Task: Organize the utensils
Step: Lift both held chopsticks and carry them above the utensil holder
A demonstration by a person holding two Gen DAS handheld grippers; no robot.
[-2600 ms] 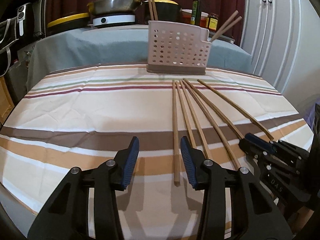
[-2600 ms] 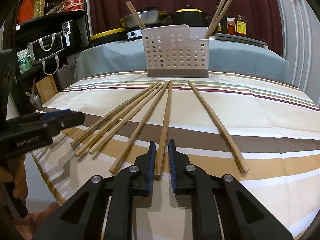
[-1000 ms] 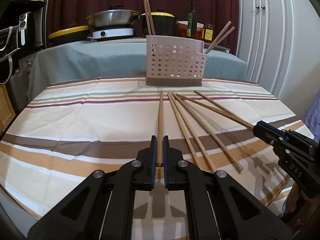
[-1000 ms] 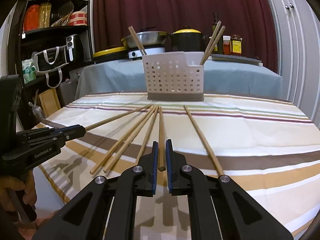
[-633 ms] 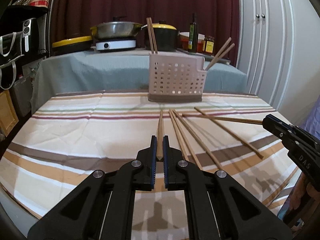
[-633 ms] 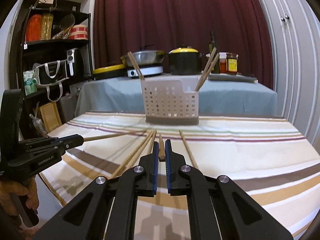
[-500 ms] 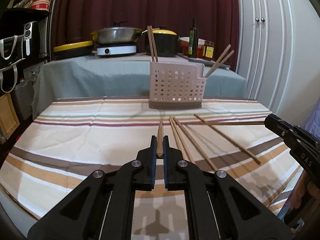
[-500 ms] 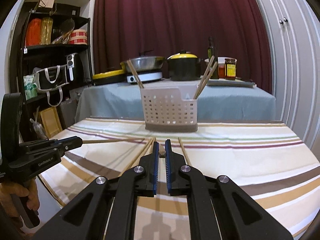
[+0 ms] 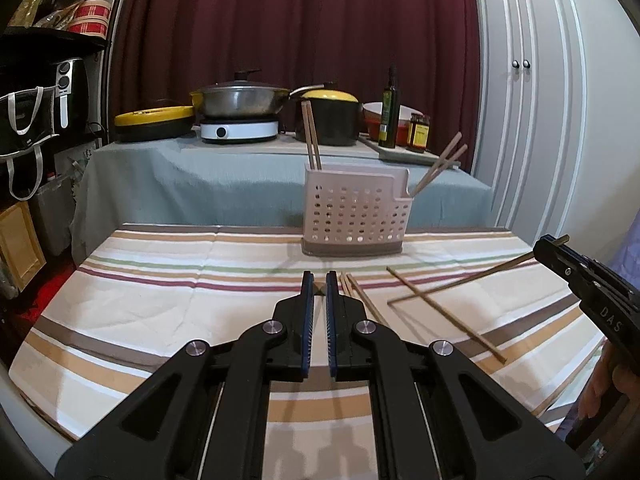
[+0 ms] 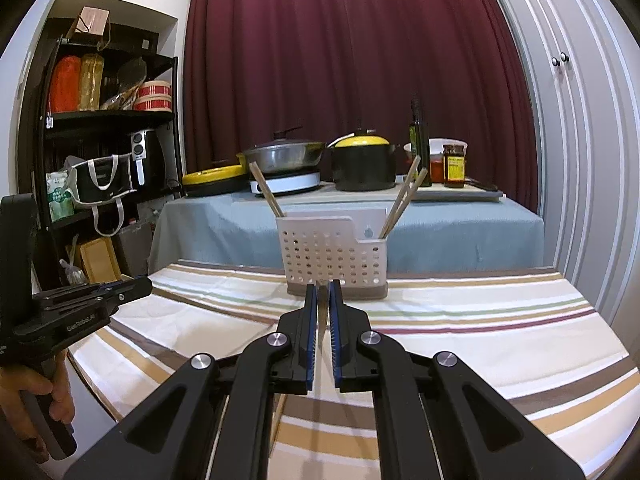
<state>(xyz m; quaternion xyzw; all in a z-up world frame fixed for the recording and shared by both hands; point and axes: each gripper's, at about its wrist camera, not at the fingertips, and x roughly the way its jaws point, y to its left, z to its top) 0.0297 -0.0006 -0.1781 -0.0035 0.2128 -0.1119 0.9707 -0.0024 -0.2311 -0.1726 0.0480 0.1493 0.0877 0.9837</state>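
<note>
My left gripper is shut on a wooden chopstick, seen end-on between the blue pads and held above the striped tablecloth. My right gripper is shut on another chopstick that points toward the white perforated holder. In the left wrist view that right gripper shows at the right, its chopstick slanting left and down. The holder has chopsticks standing in both ends. Several loose chopsticks lie on the cloth. The left gripper appears at the left of the right wrist view.
Behind the holder a grey-covered table carries pots, an induction hob and bottles. A black shelf with bags stands left, white cupboard doors right. A hand grips the left tool's handle.
Both grippers have risen from the cloth with a chopstick each and moved toward the holder. The right gripper's chopstick now slants over the loose ones.
</note>
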